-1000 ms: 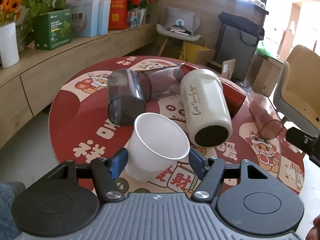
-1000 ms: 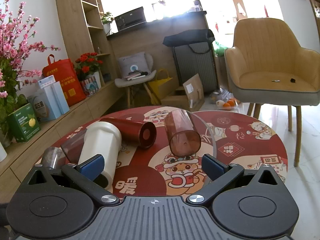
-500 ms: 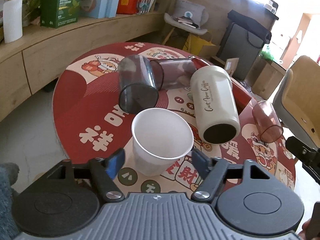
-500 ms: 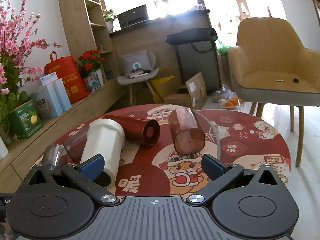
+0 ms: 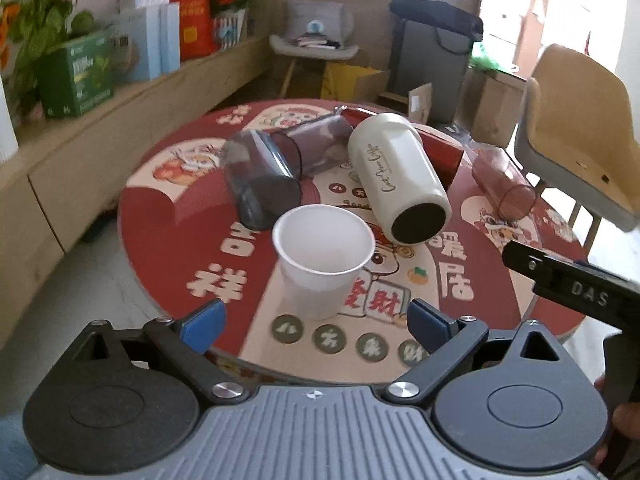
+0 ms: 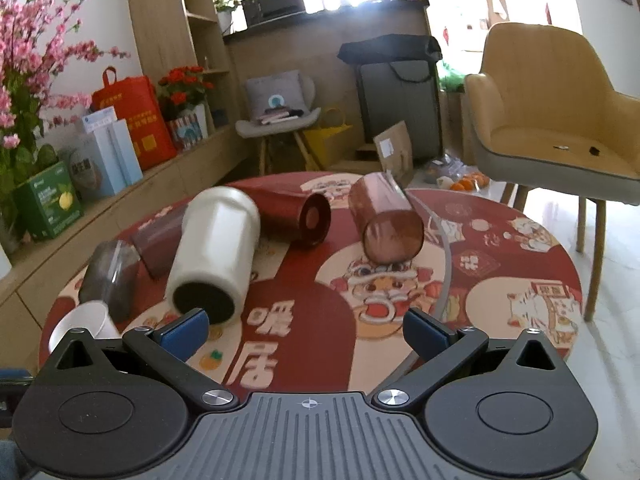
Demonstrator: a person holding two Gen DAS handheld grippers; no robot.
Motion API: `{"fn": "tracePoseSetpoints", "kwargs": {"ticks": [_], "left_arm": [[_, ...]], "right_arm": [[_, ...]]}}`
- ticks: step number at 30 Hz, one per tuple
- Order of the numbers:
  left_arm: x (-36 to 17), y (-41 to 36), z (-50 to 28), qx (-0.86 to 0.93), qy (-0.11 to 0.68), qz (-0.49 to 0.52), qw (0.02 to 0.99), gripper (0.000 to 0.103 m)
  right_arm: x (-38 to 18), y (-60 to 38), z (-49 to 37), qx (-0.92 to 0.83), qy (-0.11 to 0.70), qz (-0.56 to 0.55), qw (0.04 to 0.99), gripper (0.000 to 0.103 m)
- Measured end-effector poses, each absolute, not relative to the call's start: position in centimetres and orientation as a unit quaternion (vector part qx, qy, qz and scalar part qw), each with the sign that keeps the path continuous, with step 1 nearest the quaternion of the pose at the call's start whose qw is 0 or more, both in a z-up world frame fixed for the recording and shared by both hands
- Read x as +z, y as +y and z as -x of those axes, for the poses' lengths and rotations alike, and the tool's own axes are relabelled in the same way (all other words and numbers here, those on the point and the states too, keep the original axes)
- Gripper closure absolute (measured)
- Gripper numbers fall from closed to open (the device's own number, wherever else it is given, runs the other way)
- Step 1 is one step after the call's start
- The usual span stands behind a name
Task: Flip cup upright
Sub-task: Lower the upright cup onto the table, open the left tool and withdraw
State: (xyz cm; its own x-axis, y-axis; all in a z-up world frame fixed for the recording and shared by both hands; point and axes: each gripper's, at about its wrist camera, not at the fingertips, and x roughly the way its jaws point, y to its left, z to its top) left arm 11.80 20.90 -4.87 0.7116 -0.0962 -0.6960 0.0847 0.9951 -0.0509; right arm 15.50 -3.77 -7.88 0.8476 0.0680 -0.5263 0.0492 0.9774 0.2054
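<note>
A white paper cup (image 5: 323,258) stands upright on the round red table (image 5: 168,232), mouth up; its rim also shows in the right wrist view (image 6: 82,320). My left gripper (image 5: 316,324) is open and empty, drawn back just short of the cup. A cream tumbler (image 5: 400,184) lies on its side, as do a smoky grey cup (image 5: 258,184), a dark tinted cup (image 5: 316,146), a red metal cup (image 6: 296,216) and a red tinted cup (image 6: 386,220). My right gripper (image 6: 306,330) is open and empty, over the near table edge, facing the cream tumbler (image 6: 216,256).
A wooden bench (image 5: 100,136) with boxes and flowers runs along the left. A tan armchair (image 6: 552,128) stands right of the table. A grey chair (image 6: 280,124), a black bag (image 6: 396,100) and cardboard stand behind. The right gripper's body (image 5: 576,288) shows at the left view's right edge.
My left gripper has let go of the white cup, opened wider and pulled back; the cup now stands upright on the table. My right gripper has drifted slightly nearer the cups.
</note>
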Motion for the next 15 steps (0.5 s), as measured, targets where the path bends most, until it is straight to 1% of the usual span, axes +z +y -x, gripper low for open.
{"fn": "tracePoseSetpoints", "kwargs": {"ticks": [8, 15], "left_arm": [[-3.3, 25.2, -9.0, -0.032, 0.369, 0.029, 0.928, 0.005], [-1.8, 27.5, -6.8, -0.008, 0.368, 0.009, 0.93, 0.005]], "right_arm": [[-5.9, -0.3, -12.0, 0.02, 0.289, -0.08, 0.954, 0.0], [-4.4, 0.7, -7.7, 0.01, 0.303, -0.072, 0.95, 0.0]]}}
